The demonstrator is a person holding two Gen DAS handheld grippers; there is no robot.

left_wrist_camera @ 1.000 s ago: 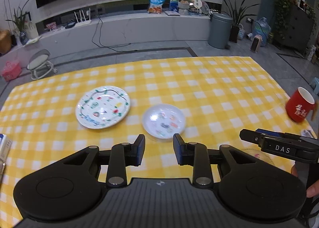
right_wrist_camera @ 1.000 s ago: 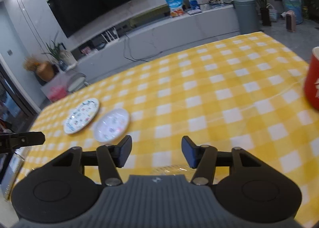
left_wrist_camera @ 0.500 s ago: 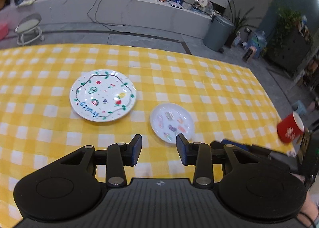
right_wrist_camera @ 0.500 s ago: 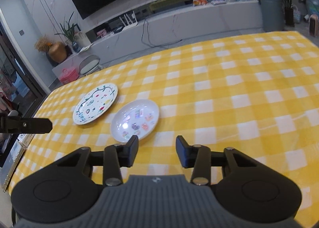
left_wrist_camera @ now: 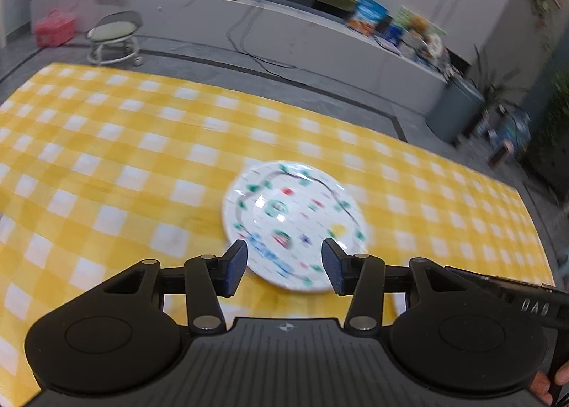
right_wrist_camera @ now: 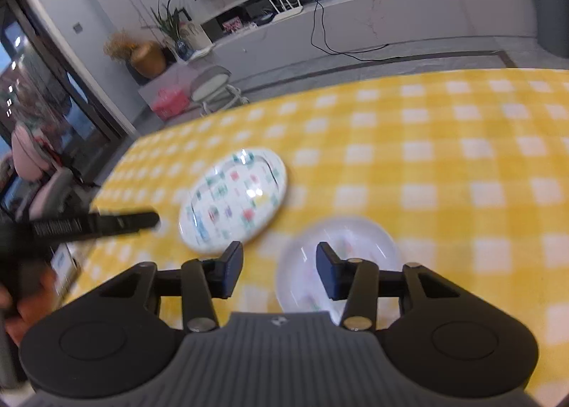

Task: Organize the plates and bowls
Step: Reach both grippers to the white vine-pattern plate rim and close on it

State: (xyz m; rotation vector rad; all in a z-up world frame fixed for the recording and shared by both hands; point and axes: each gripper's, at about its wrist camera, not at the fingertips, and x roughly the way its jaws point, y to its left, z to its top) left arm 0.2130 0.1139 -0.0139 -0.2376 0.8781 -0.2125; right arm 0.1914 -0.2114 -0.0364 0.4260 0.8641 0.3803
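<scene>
Counter [left_wrist_camera: 106, 143]: yellow-checked cloth, carrying both dishes.
Large plate [left_wrist_camera: 295, 225]: flat, fruit-patterned, just beyond the left gripper [left_wrist_camera: 284, 266], whose jaws gape empty.
Small plate [right_wrist_camera: 341, 257]: beside it, under the right gripper [right_wrist_camera: 279, 271], likewise spread, holding nothing.

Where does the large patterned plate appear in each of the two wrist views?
Left wrist: large patterned plate lies centre, just past the open left gripper.
Right wrist: the plate lies left of centre, beyond the open right gripper.
Shared landmark: the grey stool on the floor beyond the table.
</scene>
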